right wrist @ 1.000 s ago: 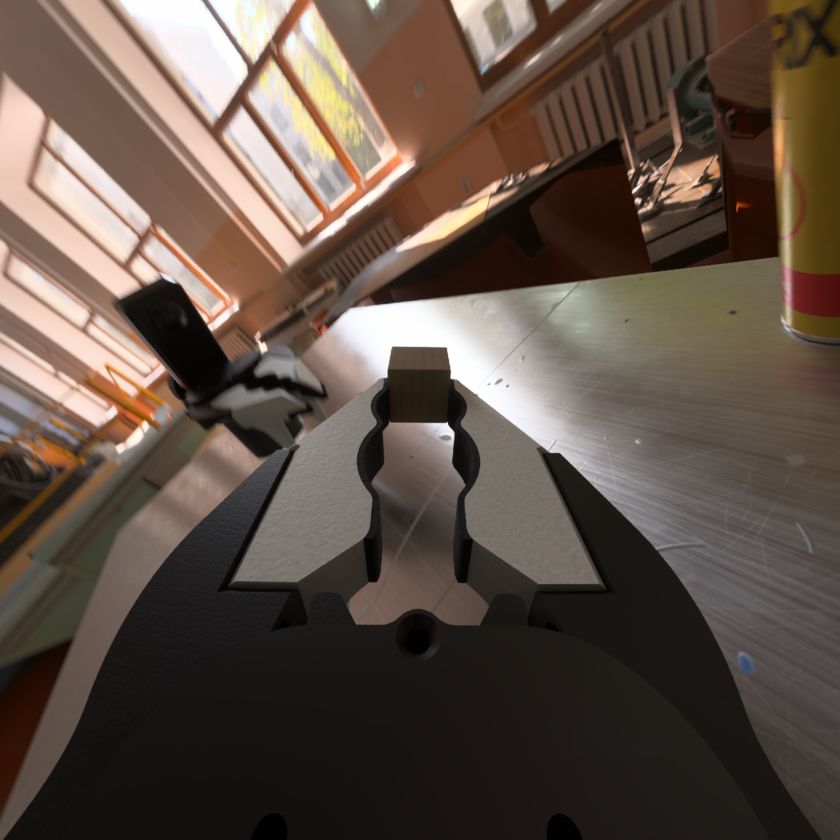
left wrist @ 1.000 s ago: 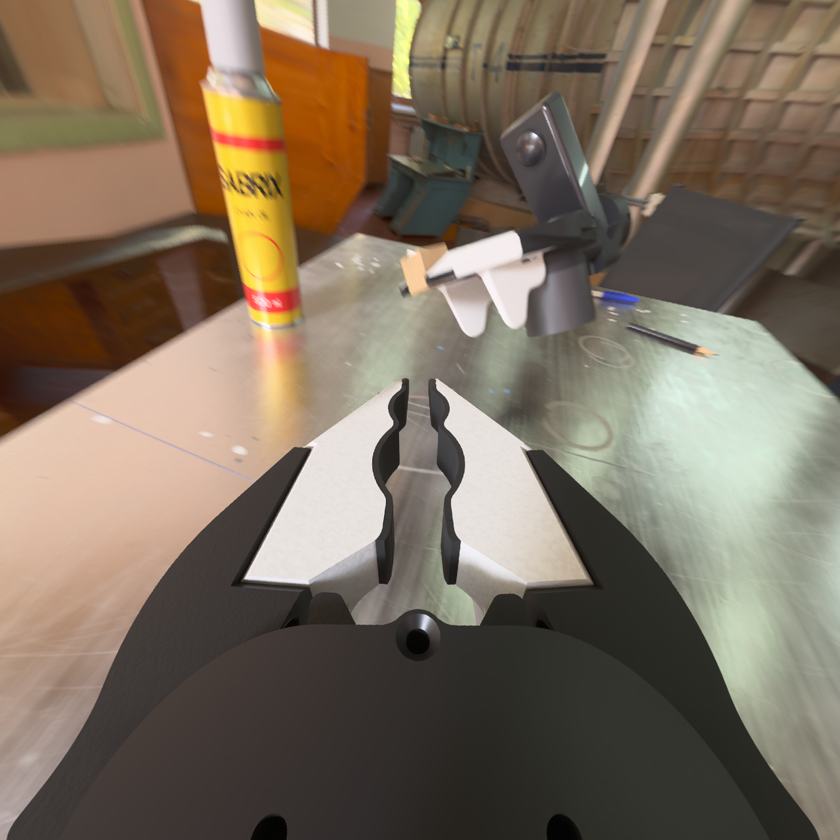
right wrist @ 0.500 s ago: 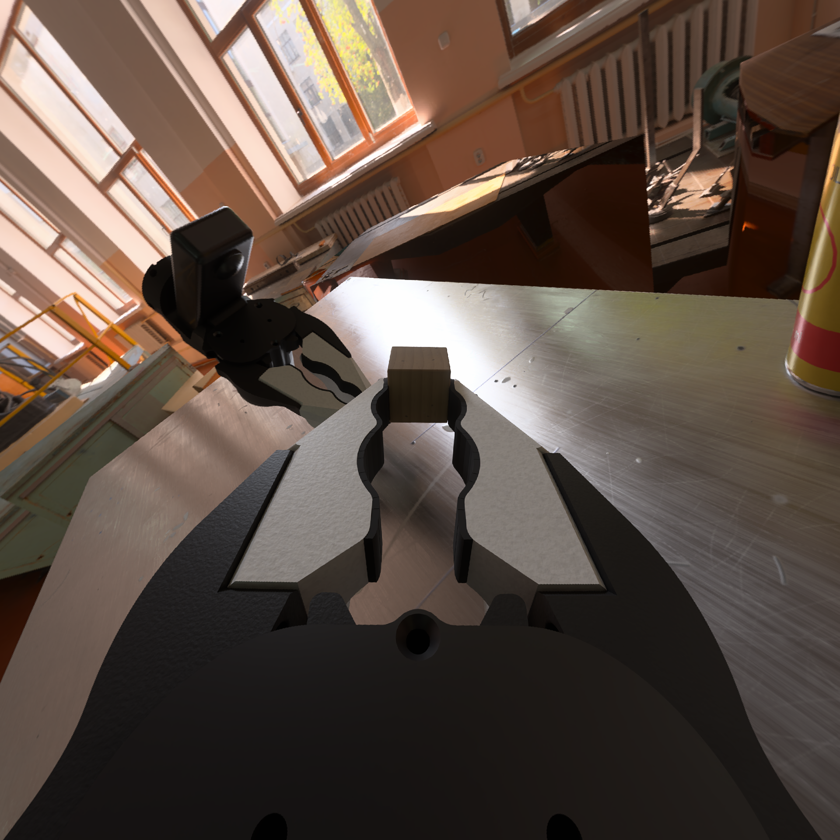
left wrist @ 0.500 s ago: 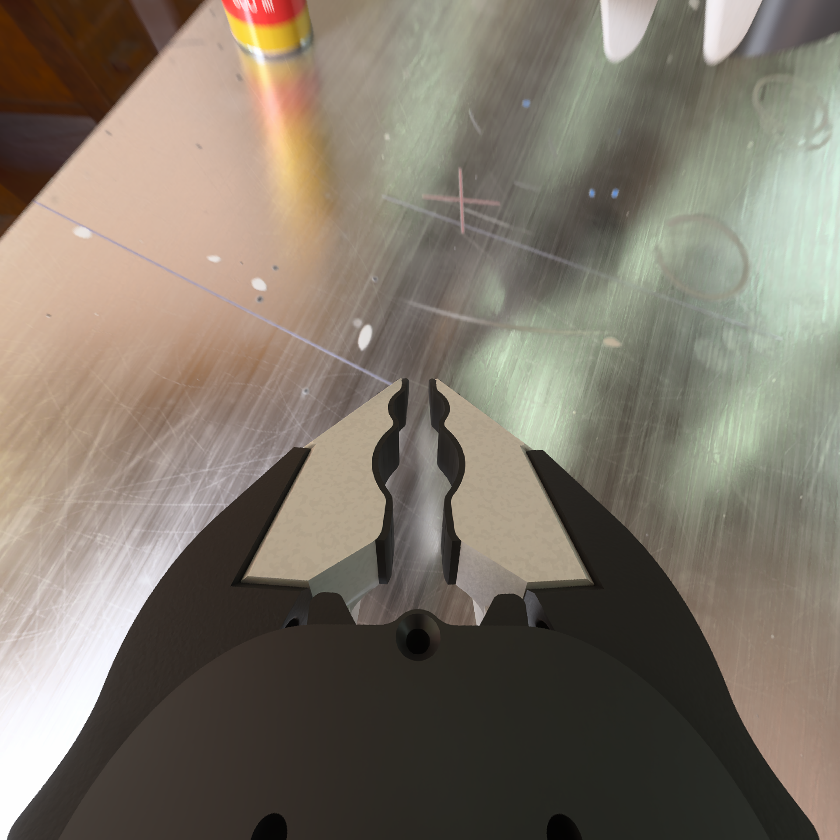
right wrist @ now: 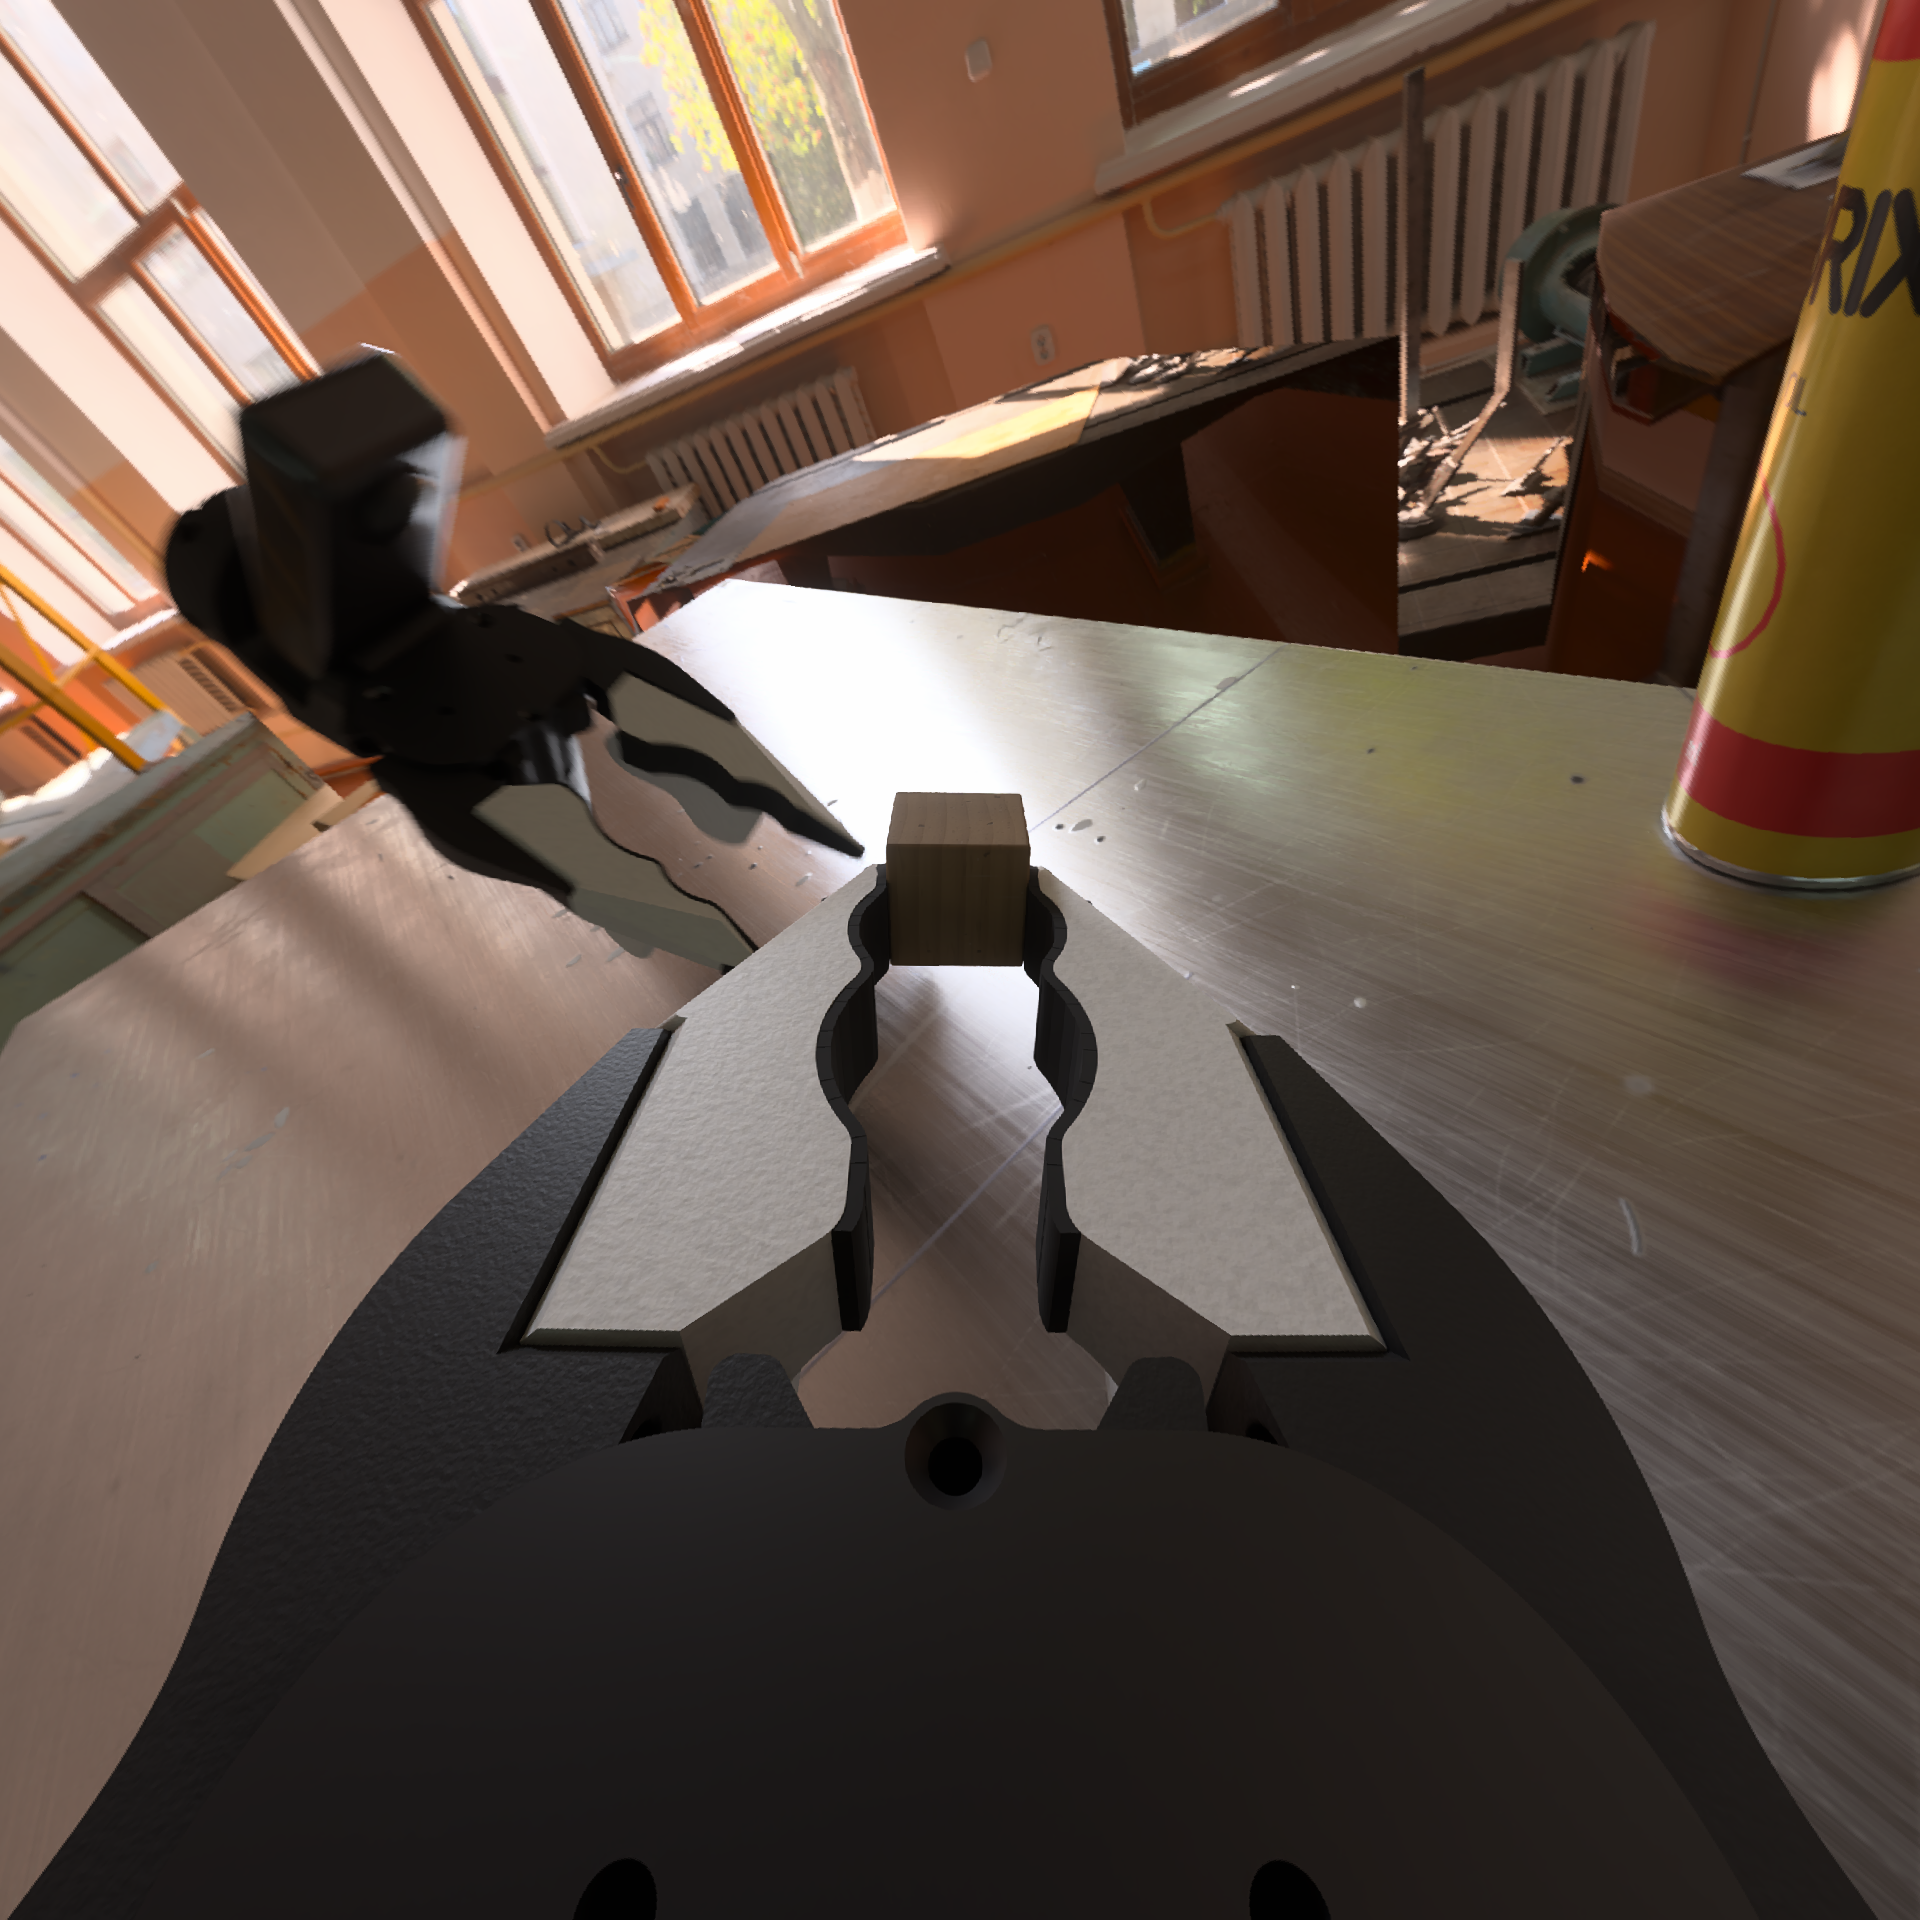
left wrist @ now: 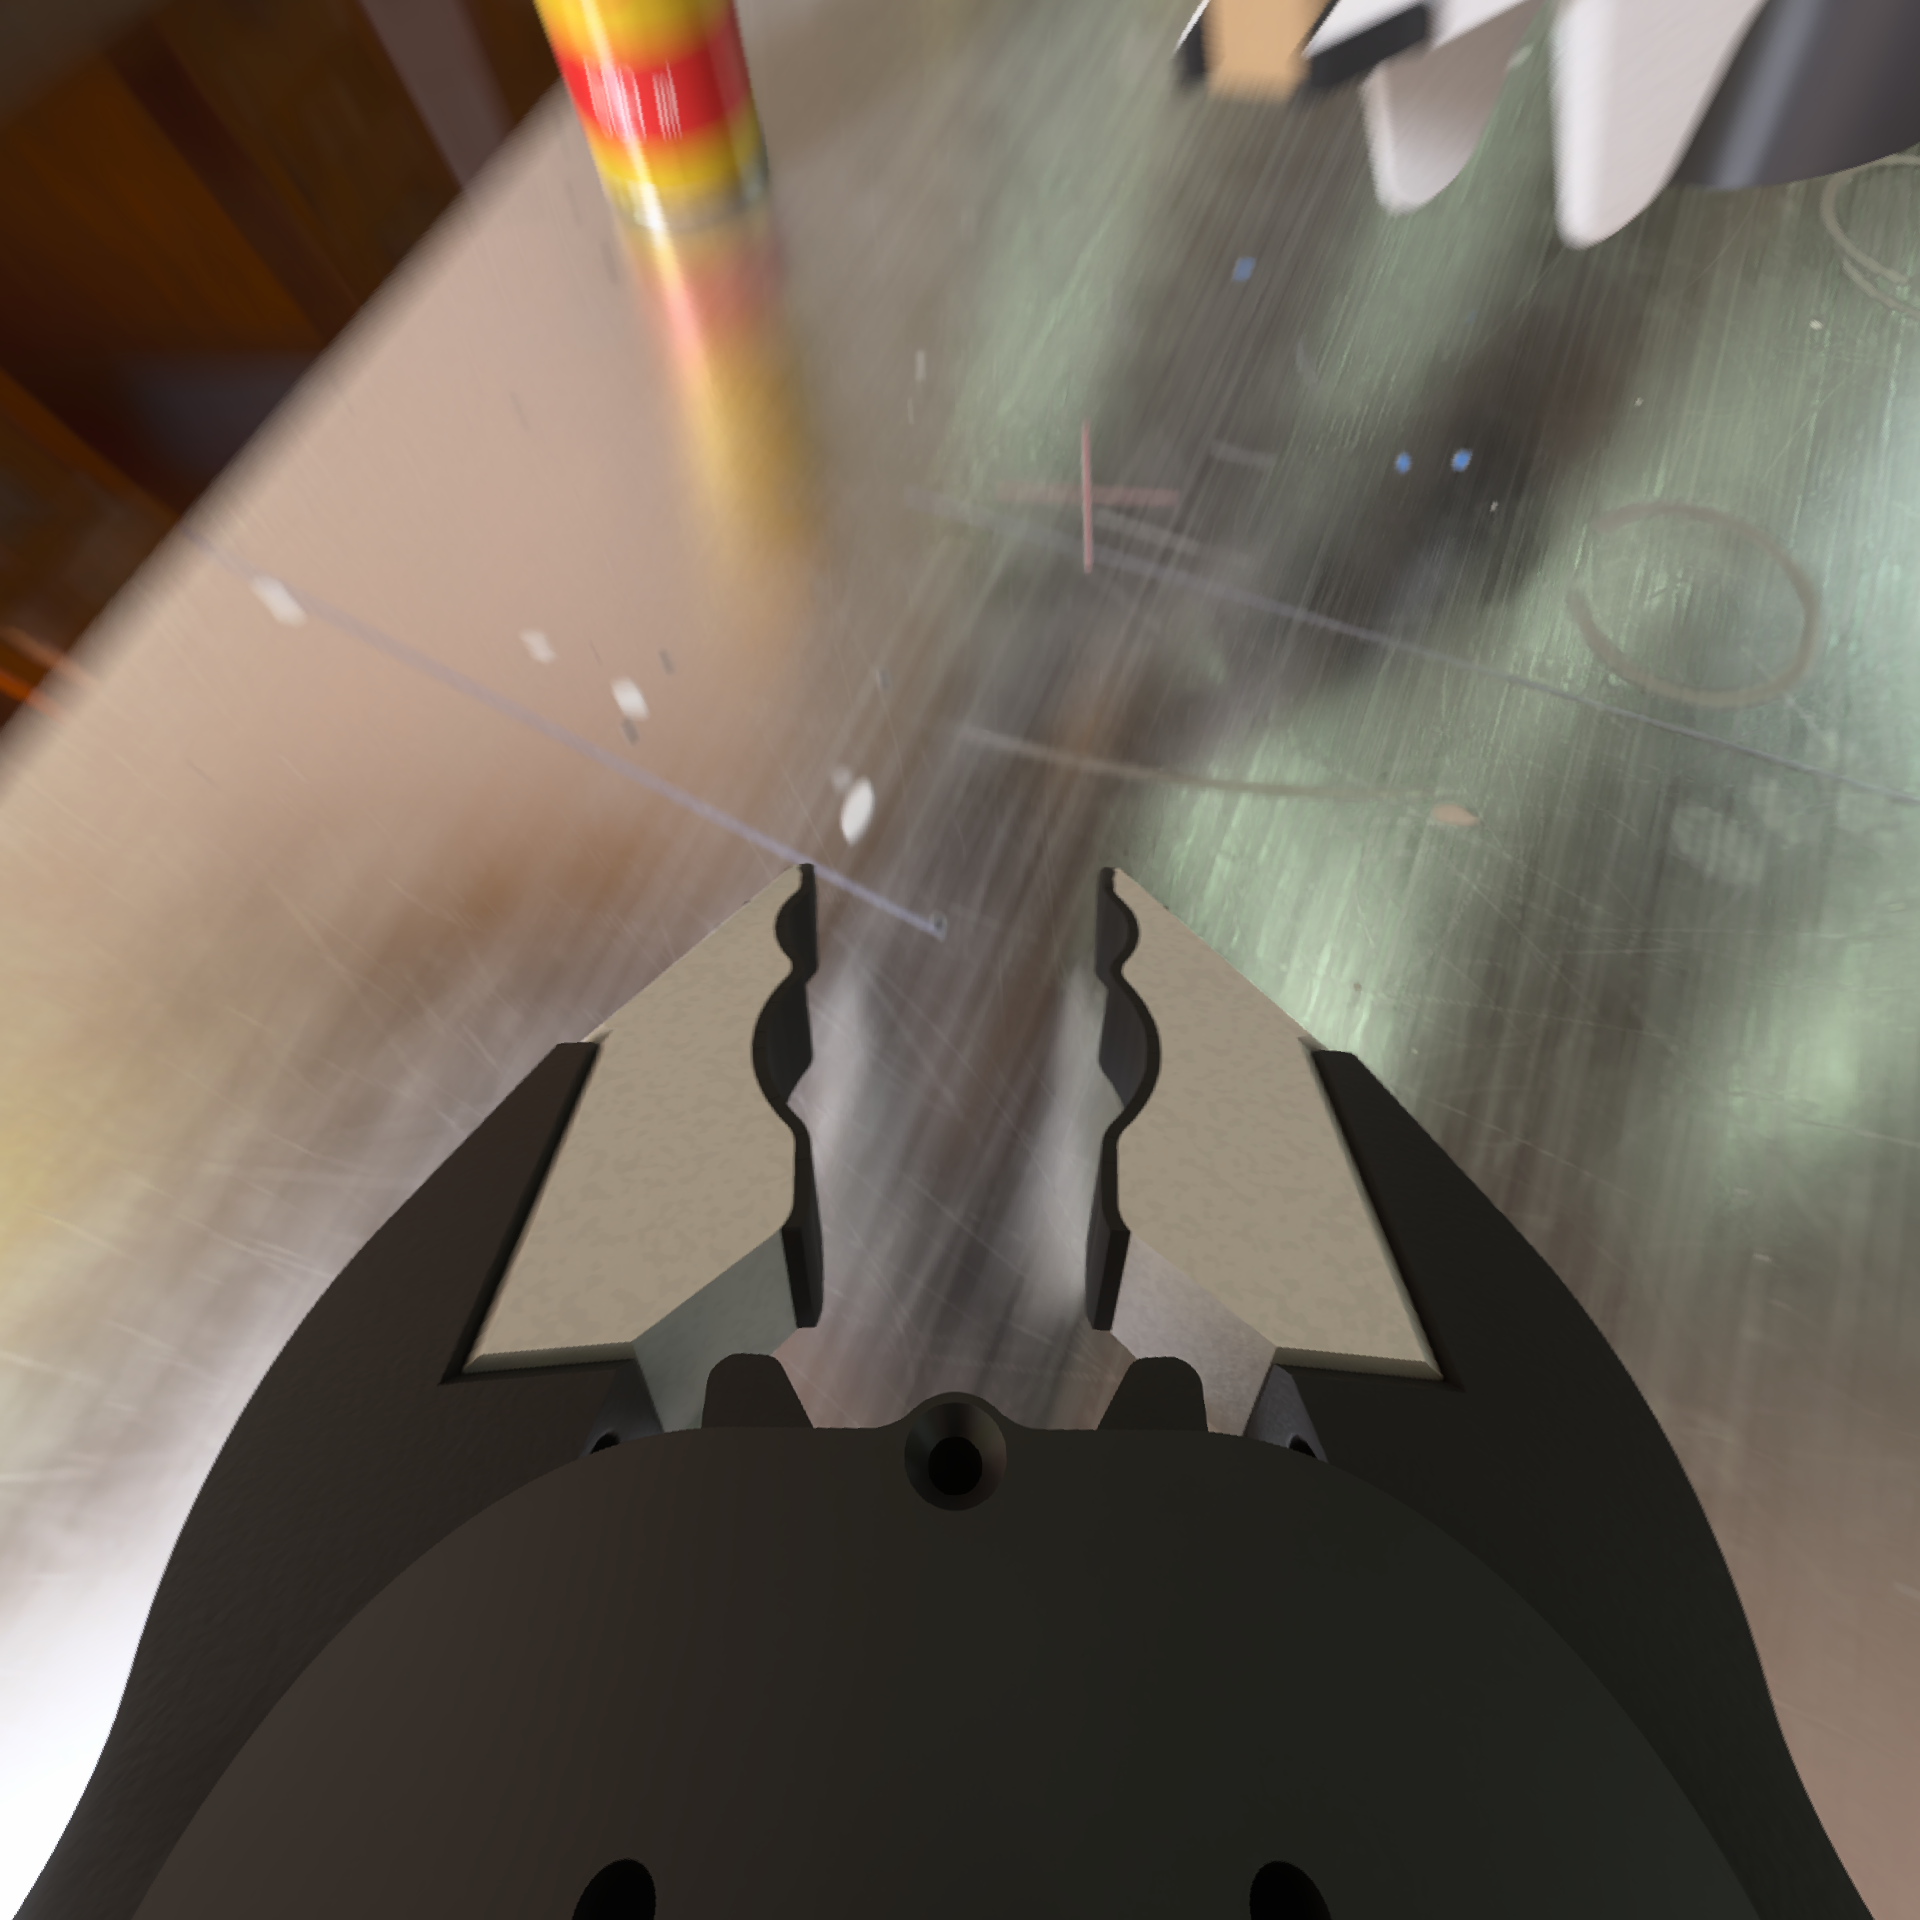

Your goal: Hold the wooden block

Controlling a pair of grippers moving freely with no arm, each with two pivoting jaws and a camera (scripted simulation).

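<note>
The right hand-held gripper (right wrist: 956, 914) clamps the block (right wrist: 957, 883) at its fingertips, while the left hand-held gripper (left wrist: 954, 894), spread and empty, sits just beside it.

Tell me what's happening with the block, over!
Right gripper shut on wooden block, held above the table. Left gripper open, empty, close beside the block. Yellow can stands off to the side, not in the way.

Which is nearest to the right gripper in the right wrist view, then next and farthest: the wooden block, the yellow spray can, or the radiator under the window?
1. Wooden block: clamped at the tips of the right gripper.
2. Yellow spray can: standing on the metal table, ahead to the right.
3. Radiator: on the far wall, beyond the table.
</note>
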